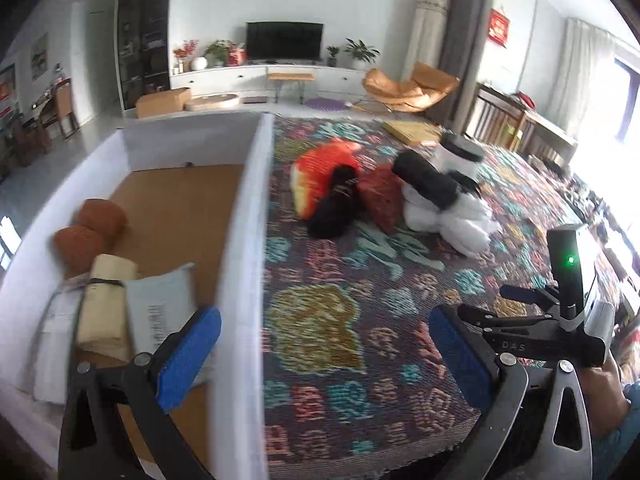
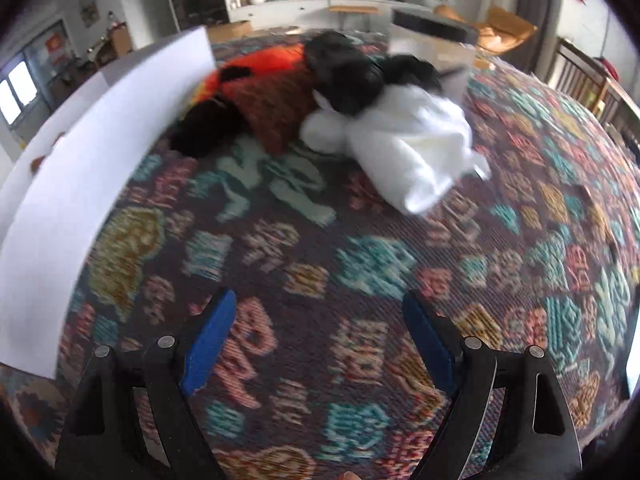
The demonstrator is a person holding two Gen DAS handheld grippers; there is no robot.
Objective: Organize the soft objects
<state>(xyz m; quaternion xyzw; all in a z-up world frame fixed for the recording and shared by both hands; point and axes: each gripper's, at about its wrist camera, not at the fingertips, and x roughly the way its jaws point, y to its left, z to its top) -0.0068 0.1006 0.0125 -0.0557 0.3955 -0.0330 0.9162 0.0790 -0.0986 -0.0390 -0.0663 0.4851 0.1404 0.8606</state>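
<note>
A heap of soft things lies on the patterned cover (image 2: 360, 272): an orange plush (image 1: 316, 176), a black plush (image 1: 336, 204), a red woven cushion (image 1: 382, 196), a black roll (image 1: 424, 180) and a white cloth (image 1: 448, 216). The right wrist view shows the same white cloth (image 2: 412, 148) and red cushion (image 2: 272, 104). My left gripper (image 1: 324, 354) is open and empty, its fingers either side of the white box's wall (image 1: 248, 240). Short of the heap, my right gripper (image 2: 319, 342) hangs open over the cover, holding nothing.
The white box (image 1: 132, 148) holds two rust-brown round cushions (image 1: 88, 232), a cream roll (image 1: 106, 304) and a pale blue packet (image 1: 160, 304). A white jar with a black lid (image 1: 460, 156) stands behind the heap. The right gripper's body (image 1: 560, 320) is at the lower right.
</note>
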